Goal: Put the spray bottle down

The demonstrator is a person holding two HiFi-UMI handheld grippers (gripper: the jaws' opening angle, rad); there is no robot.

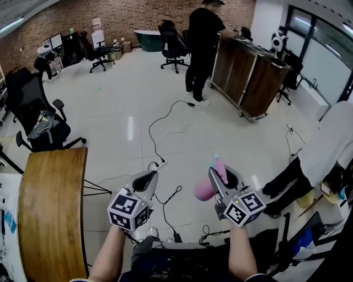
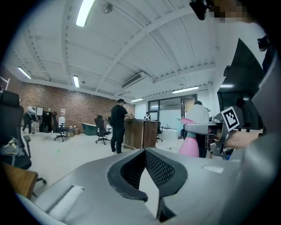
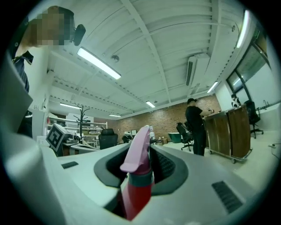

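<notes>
Pink spray bottle (image 3: 138, 151) clamped between right gripper (image 1: 222, 175) jaws, left gripper (image 1: 149, 177) jaws closed together, empty

pink spray bottle (image 1: 203, 190); black-and-white patterned marker cube (image 1: 244, 206); brown wooden table (image 1: 52, 215); red-brick wall (image 1: 127, 16).

A person in black (image 1: 202, 49) stands at a wooden counter (image 1: 248, 77); a cable (image 1: 150, 131) trails across the floor (image 1: 116, 99).

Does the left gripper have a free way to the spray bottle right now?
Probably yes. The spray bottle is clamped in the right gripper, beside the left gripper, with only open air between them. The left jaws look shut, so they would need opening first.
</notes>
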